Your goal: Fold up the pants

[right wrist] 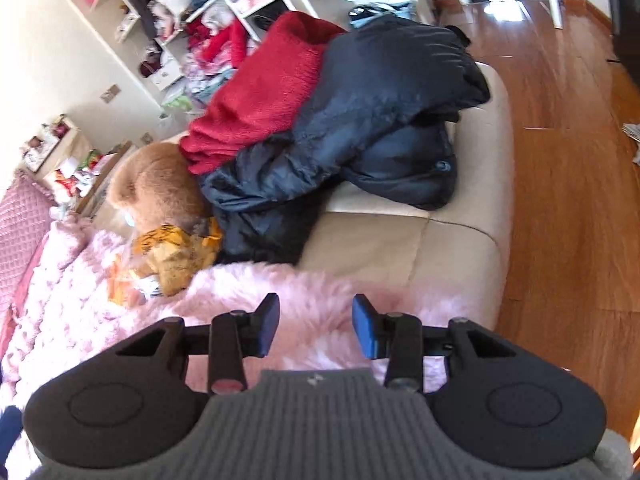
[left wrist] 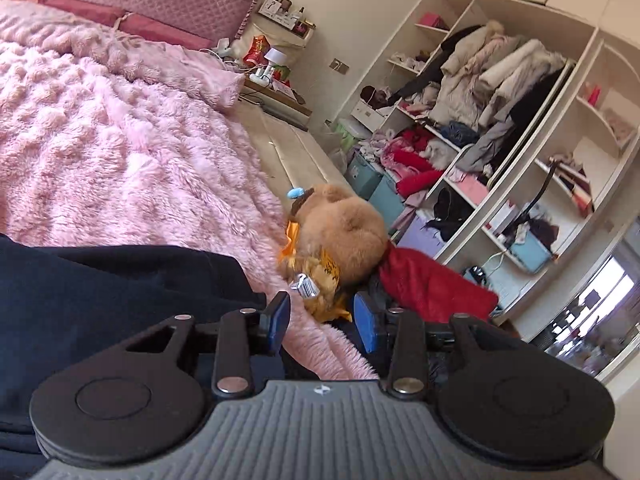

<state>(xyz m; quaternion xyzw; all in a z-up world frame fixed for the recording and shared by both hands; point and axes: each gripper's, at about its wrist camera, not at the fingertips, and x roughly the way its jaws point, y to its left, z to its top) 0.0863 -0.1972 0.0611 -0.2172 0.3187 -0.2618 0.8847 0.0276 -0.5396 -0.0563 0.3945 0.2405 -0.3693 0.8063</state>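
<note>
Dark navy pants [left wrist: 100, 288] spread on the fluffy pink blanket [left wrist: 120, 152], beside the brown plush bear [left wrist: 340, 232]; soft, limp, likely light — best pinched at a hem or waistband edge; matte, thick-looking fabric, gently creased; left tool [left wrist: 322, 322] half open, empty, beside the pants' edge; right tool [right wrist: 316, 326] half open, empty — over pink blanket near the bear.

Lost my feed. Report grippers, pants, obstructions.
Left gripper open, empty. Right gripper open, empty, over pink blanket. Dark pants flat on the blanket, left of the left gripper. Plush bear and snack bags close ahead.
</note>
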